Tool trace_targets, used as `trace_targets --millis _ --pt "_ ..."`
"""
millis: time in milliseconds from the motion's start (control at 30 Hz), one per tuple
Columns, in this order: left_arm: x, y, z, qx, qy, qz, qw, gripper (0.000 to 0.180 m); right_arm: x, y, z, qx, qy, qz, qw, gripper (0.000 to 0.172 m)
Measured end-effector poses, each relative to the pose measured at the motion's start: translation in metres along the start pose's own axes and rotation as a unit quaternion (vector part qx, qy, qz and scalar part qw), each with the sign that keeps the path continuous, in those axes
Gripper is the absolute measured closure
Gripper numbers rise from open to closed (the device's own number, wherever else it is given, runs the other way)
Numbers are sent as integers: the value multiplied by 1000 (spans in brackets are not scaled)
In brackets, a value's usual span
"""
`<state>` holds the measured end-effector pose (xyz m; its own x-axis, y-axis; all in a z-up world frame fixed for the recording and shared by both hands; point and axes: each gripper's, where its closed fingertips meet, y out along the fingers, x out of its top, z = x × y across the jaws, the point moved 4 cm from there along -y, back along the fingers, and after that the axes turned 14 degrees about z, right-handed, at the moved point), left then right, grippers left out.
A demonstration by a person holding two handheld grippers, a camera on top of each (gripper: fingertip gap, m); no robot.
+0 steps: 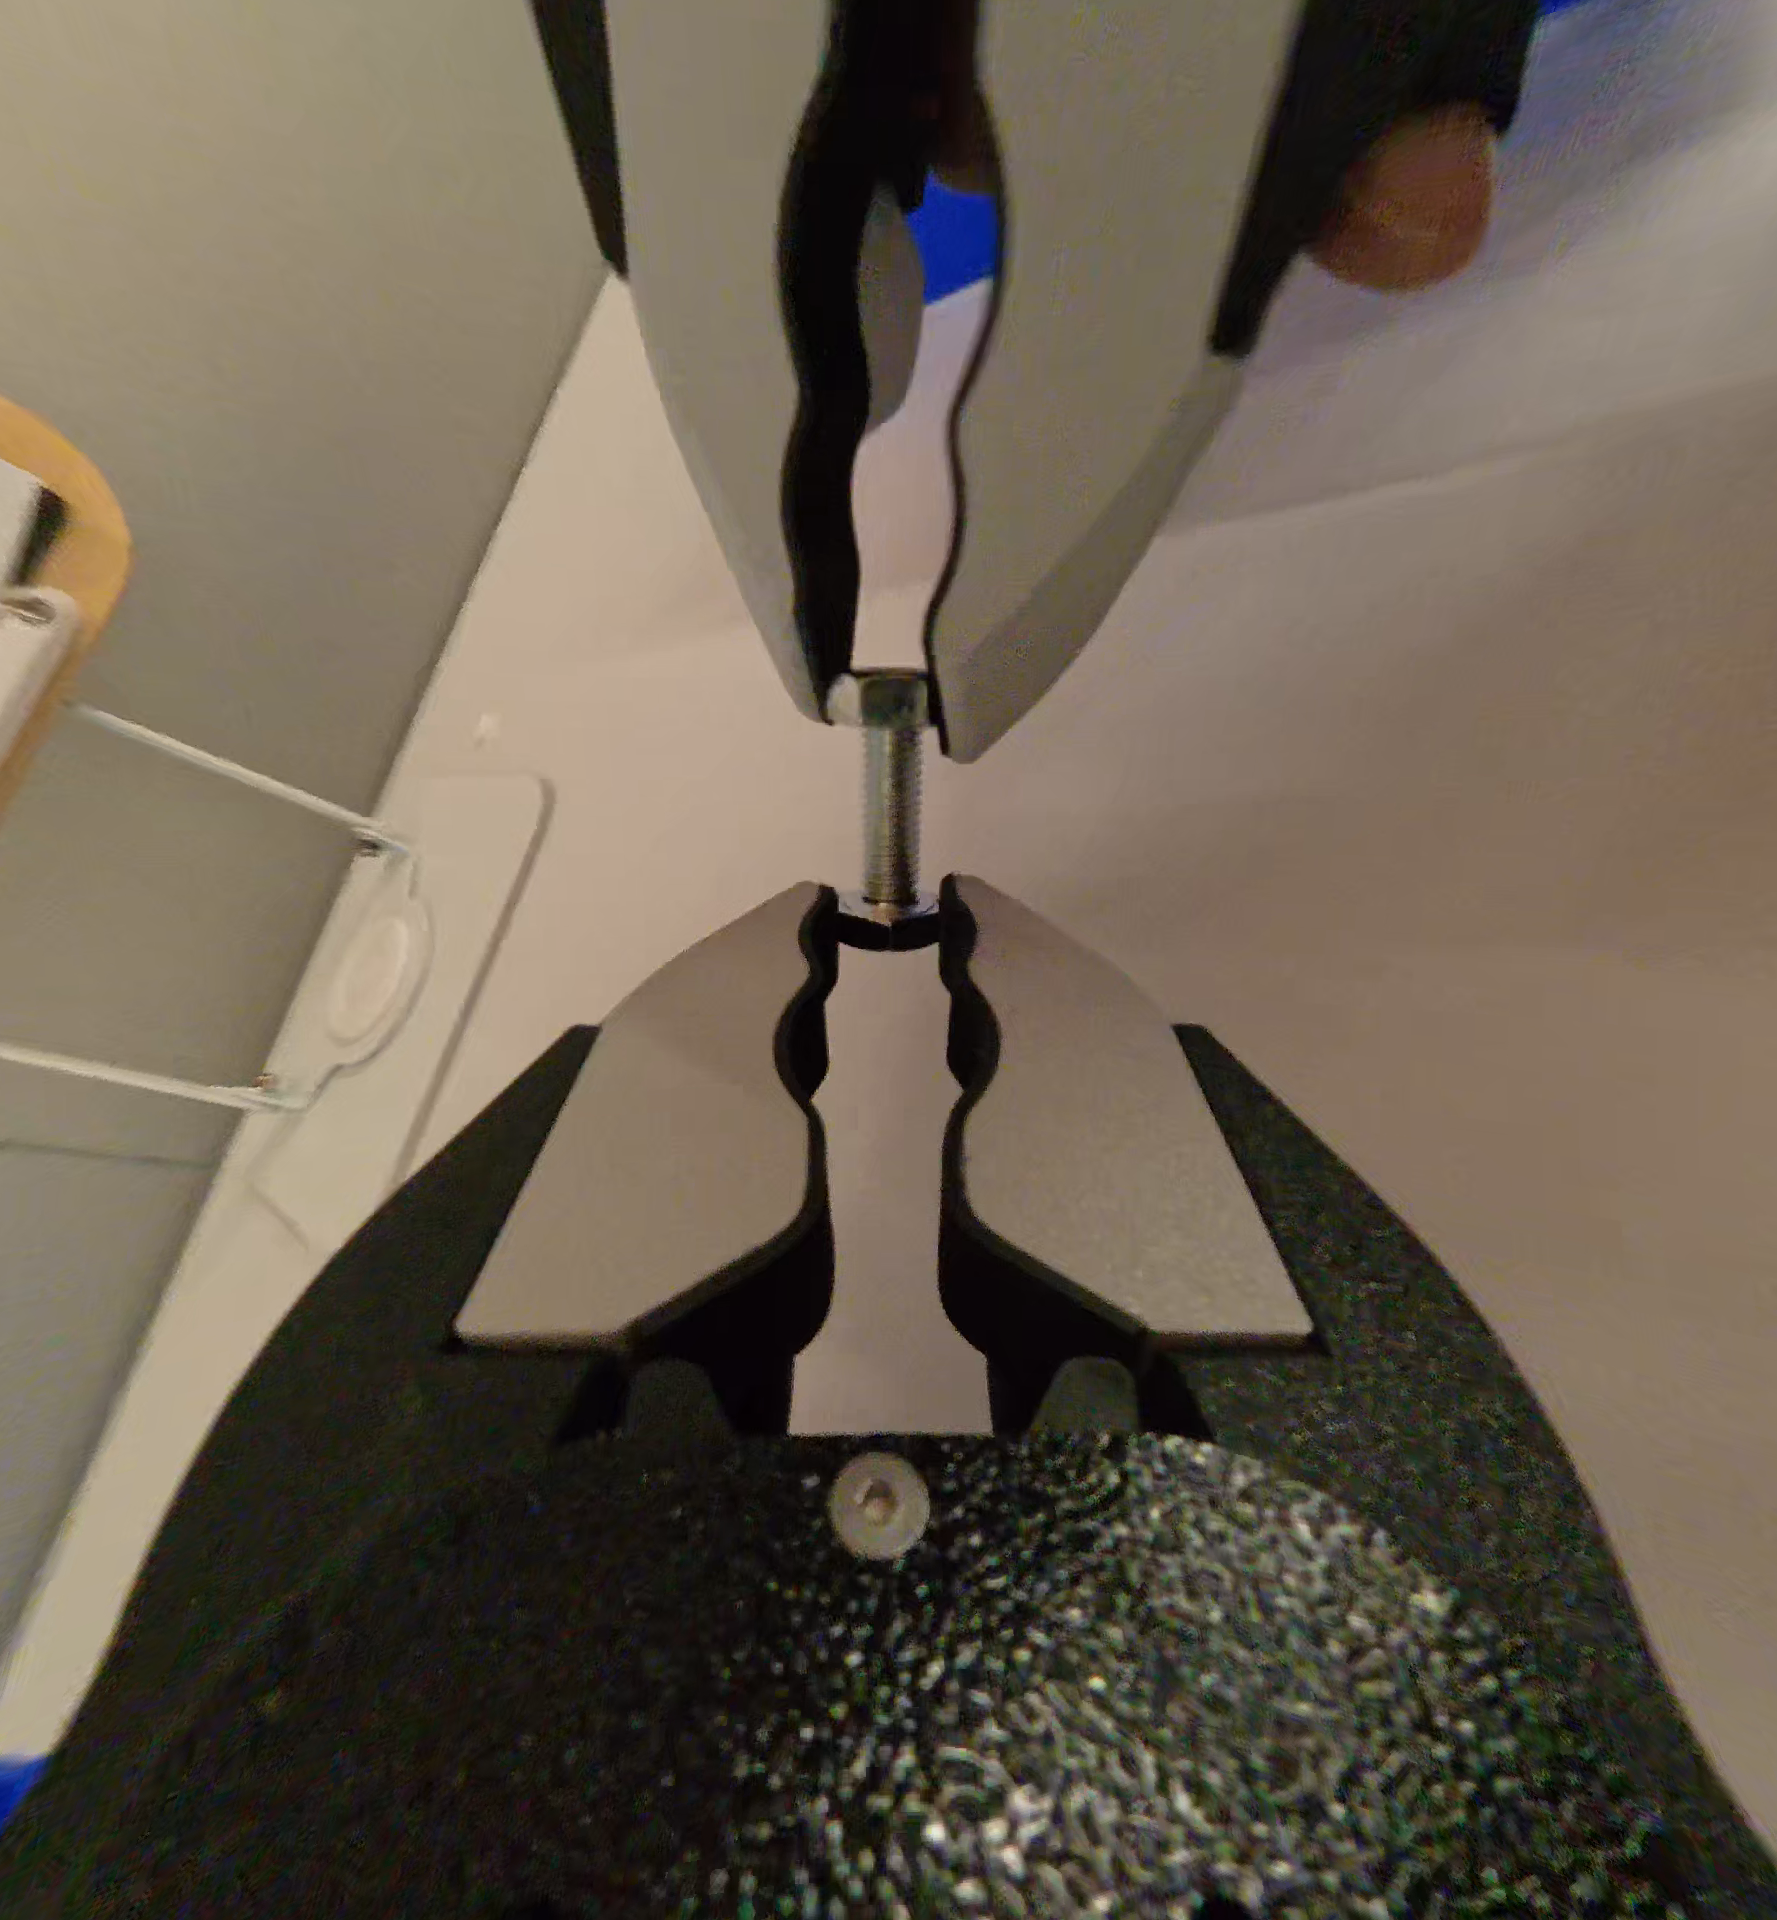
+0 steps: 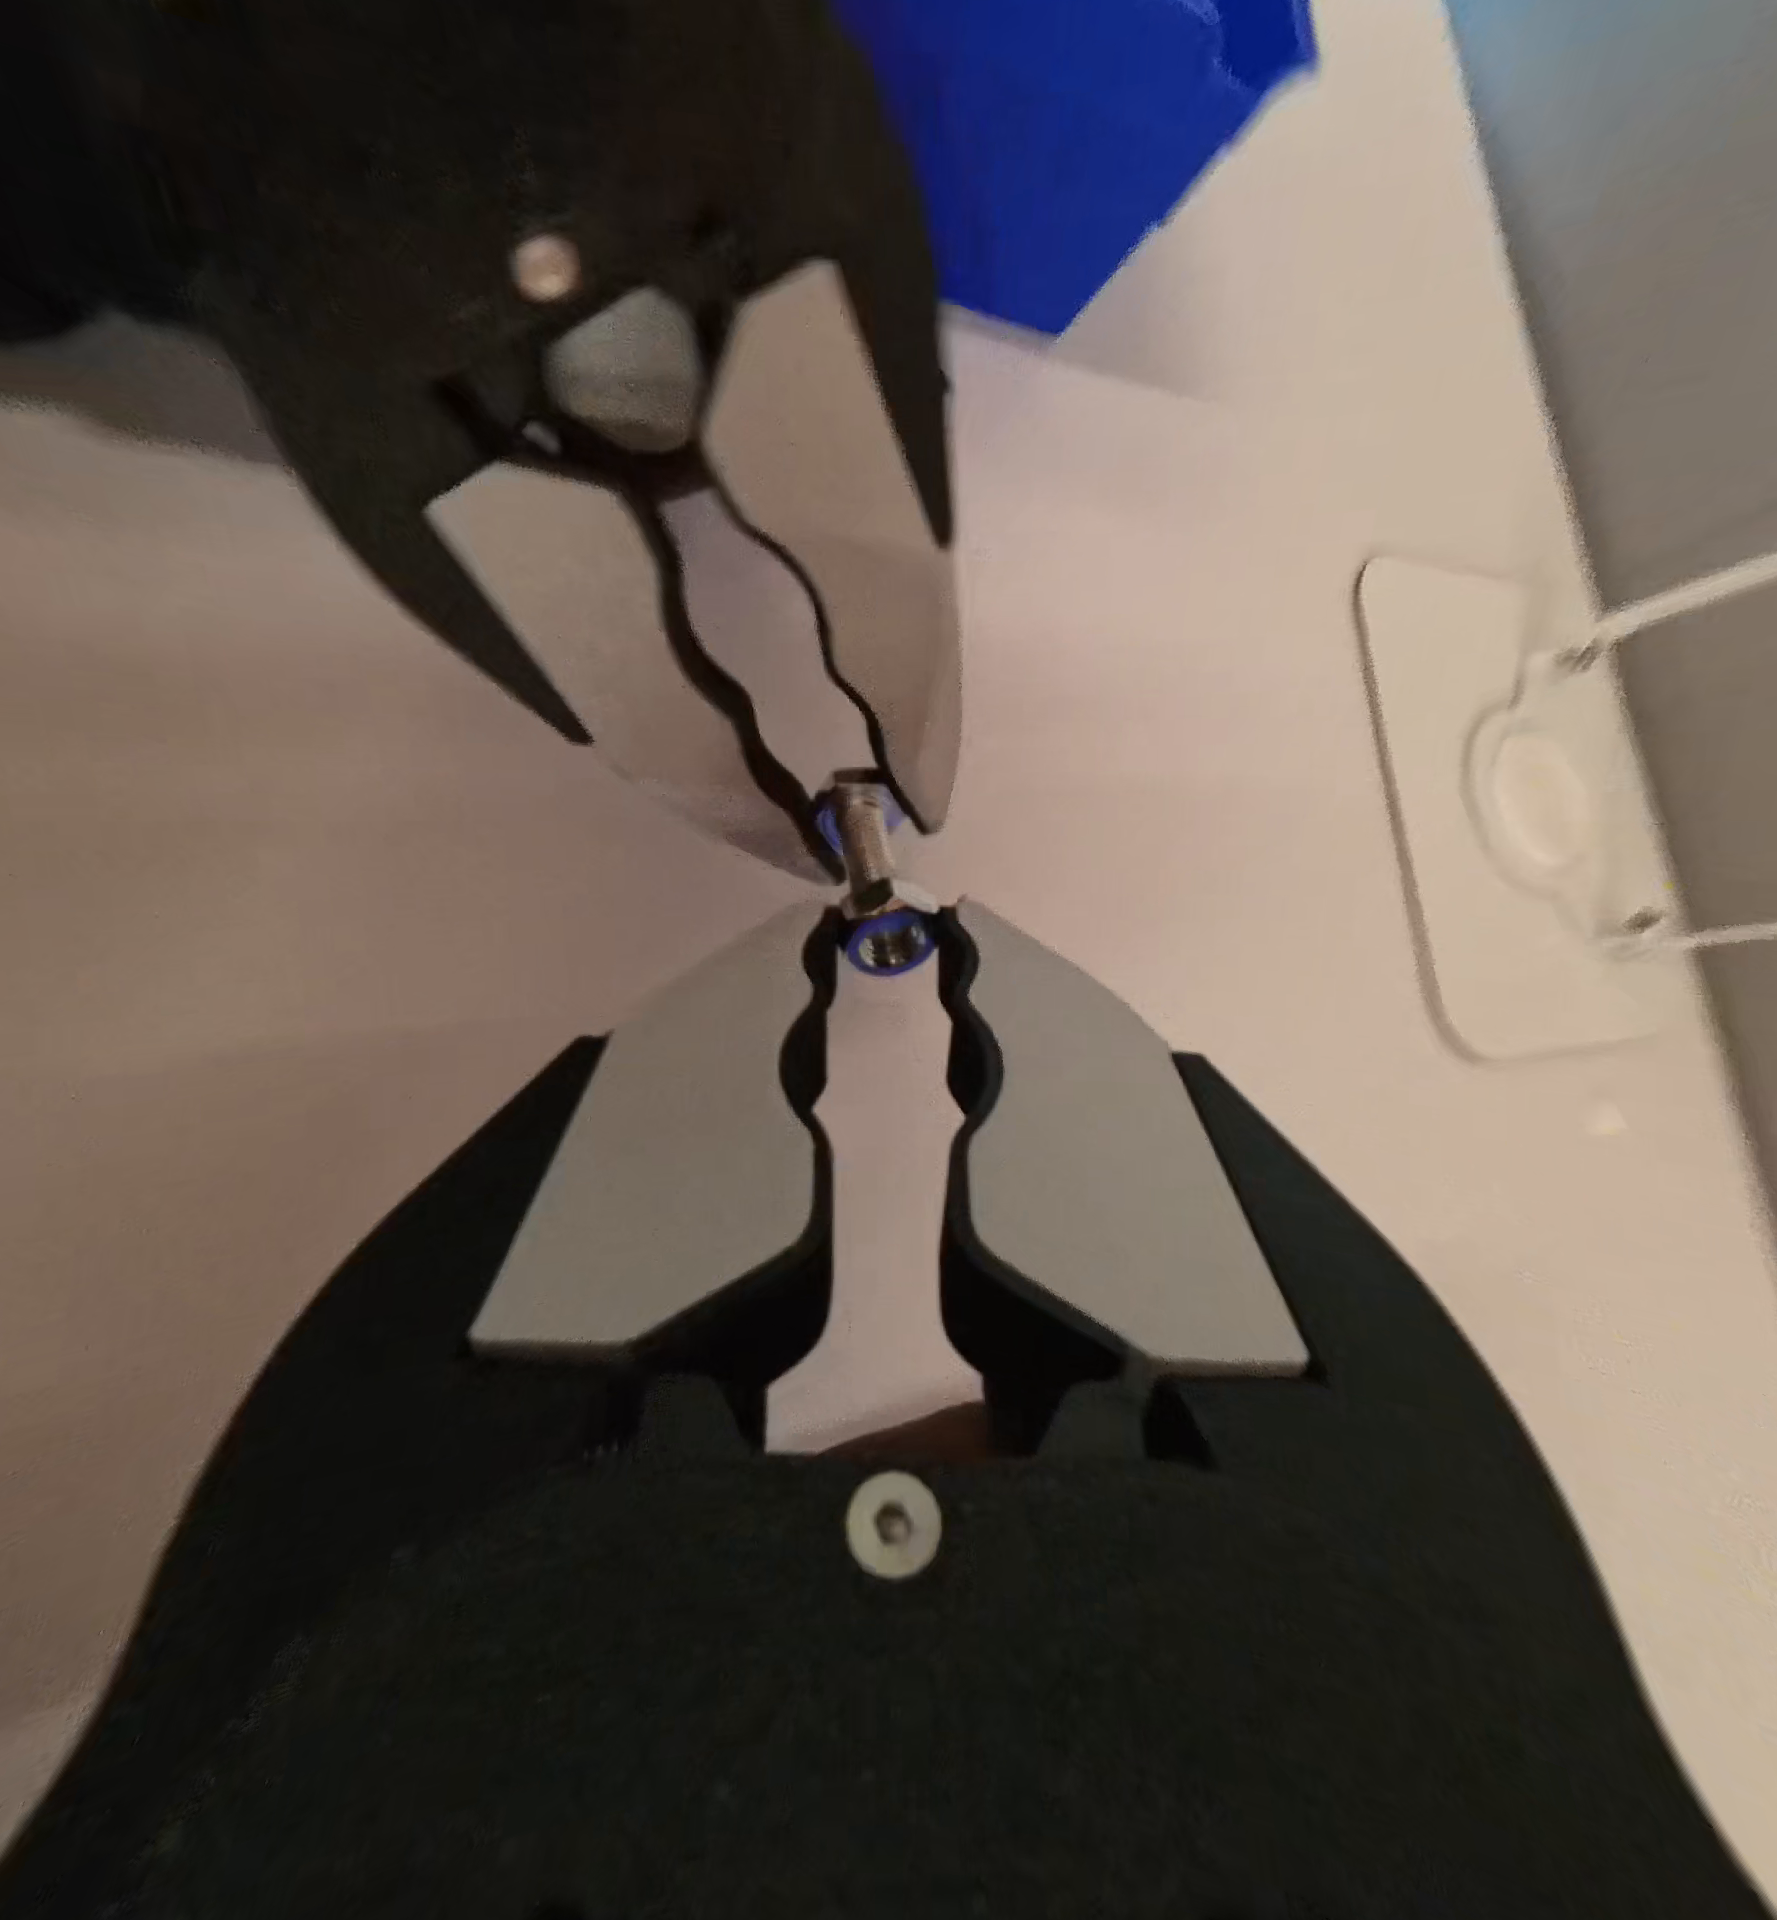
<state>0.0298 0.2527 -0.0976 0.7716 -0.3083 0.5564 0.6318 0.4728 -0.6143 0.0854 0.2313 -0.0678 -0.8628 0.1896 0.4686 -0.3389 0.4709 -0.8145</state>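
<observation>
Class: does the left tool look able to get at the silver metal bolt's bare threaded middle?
Probably not: the left tool is itself clamped on one hex end of the silver metal bolt, the right tool on the other. The thread between lies bare, but neither tool is free.

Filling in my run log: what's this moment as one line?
left tongs: clamp hex end of bolt | right tongs: clamp blue-ringed nut on bolt | bolt: spans both, over white surface

The right hand-held gripper (image 2: 889,914) and the left hand-held gripper (image 2: 858,821) clamp opposite ends of a bolt (image 2: 856,847).
</observation>
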Motion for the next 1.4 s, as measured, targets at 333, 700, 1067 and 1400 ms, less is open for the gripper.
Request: trace_targets --millis 333,700,1067,1400 --pt "-5 -3 13 77 12 37 996 163 -3 -1 -15 78 128 -46 988 115" --pt "-2 -2 4 -14 -18 0 1000 163 2 2 0 -14 -18 -22 1000 153" --pt "-4 -2 12 46 -8 21 999 163 2 -7 -16 92 139 -83 983 144" --pt "-1 -3 3 -12 -16 -4 1000 163 0 6 1 -26 -33 -20 999 152"
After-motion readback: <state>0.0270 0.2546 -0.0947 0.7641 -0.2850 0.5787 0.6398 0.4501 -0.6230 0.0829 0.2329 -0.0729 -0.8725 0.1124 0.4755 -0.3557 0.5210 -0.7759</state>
